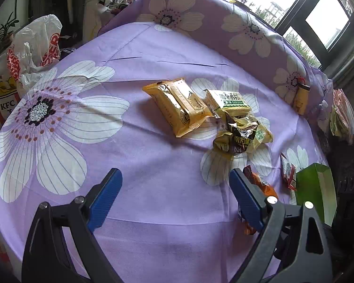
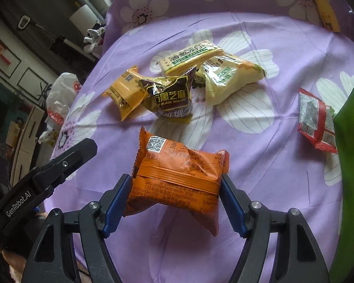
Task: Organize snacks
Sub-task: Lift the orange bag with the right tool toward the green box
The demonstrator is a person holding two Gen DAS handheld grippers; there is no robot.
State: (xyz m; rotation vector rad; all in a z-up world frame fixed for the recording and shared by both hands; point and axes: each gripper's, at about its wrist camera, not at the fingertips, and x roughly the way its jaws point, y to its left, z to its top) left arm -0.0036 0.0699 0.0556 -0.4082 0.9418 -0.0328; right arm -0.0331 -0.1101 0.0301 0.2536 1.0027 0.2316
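Orange snack packet (image 2: 179, 184) clamped in my right hand-held gripper (image 2: 177, 202), low in frame.
Left hand-held gripper (image 1: 175, 198) gapes apart, empty, over the purple floral cloth (image 1: 129, 47).

six snack packets (image 2: 177, 184) – one green box (image 2: 351, 165) – one plastic bag (image 1: 35, 44) – two hand-held grippers (image 2: 174, 200)

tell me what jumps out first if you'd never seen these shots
The orange snack packet fills the foreground, pinched between the right gripper pads. Behind it, a heap of yellow and dark snack packets sits mid-table on the purple floral tablecloth, with a green box at the right edge.
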